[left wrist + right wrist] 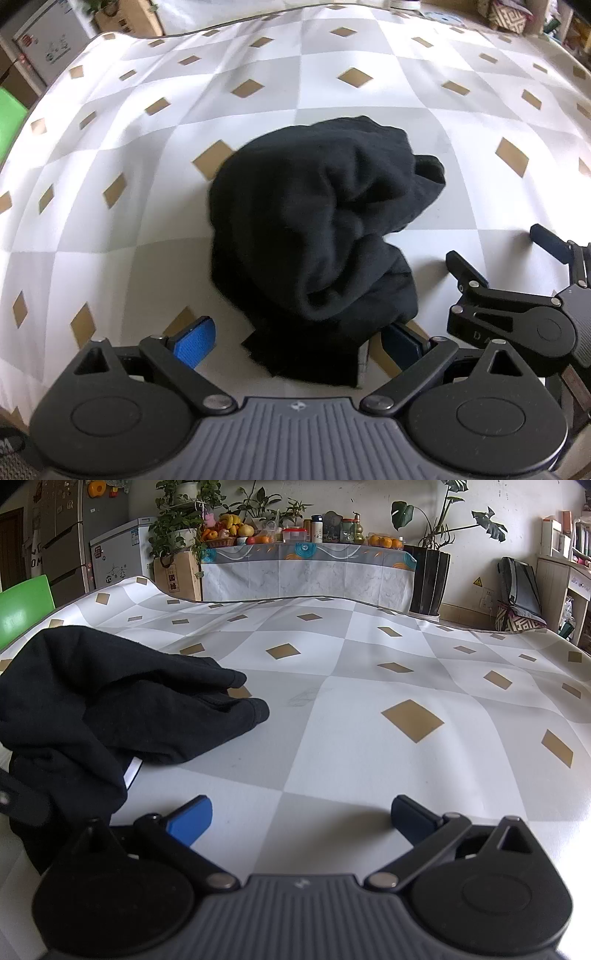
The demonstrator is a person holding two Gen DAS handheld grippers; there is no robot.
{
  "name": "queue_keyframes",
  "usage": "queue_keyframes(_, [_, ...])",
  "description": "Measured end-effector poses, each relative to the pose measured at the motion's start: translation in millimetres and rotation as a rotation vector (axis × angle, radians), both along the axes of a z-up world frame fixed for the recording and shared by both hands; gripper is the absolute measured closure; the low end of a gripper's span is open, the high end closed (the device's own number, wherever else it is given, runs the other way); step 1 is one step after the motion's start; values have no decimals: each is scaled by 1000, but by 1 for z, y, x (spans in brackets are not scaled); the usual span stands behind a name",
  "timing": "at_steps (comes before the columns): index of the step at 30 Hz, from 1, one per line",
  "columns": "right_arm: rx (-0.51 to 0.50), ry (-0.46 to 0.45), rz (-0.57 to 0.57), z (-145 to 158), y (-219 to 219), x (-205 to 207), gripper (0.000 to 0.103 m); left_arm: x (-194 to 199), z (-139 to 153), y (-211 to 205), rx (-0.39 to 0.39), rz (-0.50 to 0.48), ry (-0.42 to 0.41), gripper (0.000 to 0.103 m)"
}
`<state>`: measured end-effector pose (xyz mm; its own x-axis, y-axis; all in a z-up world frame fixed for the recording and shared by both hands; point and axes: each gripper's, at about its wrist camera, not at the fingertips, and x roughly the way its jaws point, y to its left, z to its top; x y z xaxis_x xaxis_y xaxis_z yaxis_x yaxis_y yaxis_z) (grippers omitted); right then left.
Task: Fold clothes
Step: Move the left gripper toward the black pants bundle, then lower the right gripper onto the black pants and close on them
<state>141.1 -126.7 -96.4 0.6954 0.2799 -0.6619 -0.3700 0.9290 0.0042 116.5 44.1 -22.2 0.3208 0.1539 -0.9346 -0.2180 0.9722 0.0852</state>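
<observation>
A crumpled black garment (pixel 317 236) lies in a heap on the checked tablecloth (pixel 147 166). My left gripper (pixel 299 343) is open, its blue pads on either side of the garment's near hem, which lies between them. In the left wrist view my right gripper (pixel 495 247) shows at the right, open, just right of the heap. In the right wrist view the garment (pixel 110 709) lies to the left and my right gripper (pixel 301 818) is open and empty over bare cloth.
The tablecloth (pixel 369 720) is white and grey with tan diamonds. A green chair (pixel 22 605) stands at the table's left edge. Beyond the far edge are a counter with fruit and jars (pixel 303 539), potted plants (pixel 428 572) and a white appliance (pixel 118 554).
</observation>
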Motion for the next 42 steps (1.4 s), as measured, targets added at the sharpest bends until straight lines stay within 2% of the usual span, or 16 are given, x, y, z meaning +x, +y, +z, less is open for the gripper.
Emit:
queue_keyframes(7, [0,0,0,0,0,0,0,-9,10,13,-19,52,27,6])
queue_keyframes(12, [0,0,0,0,0,0,0,-7,14,37,-44,119,25,6])
queue_keyframes(18, [0,0,0,0,0,0,0,4,23,68,-106,144,0,6])
queue_keyframes(22, [0,0,0,0,0,0,0,2,15,72,-114,144,12,6])
queue_keyframes(25, [0,0,0,0,0,0,0,2,7,78,-131,185,42,6])
queue_keyframes(30, [0,0,0,0,0,0,0,-2,6,91,-65,270,46,6])
queue_keyframes(42, [0,0,0,0,0,0,0,1,1,93,-130,287,84,6])
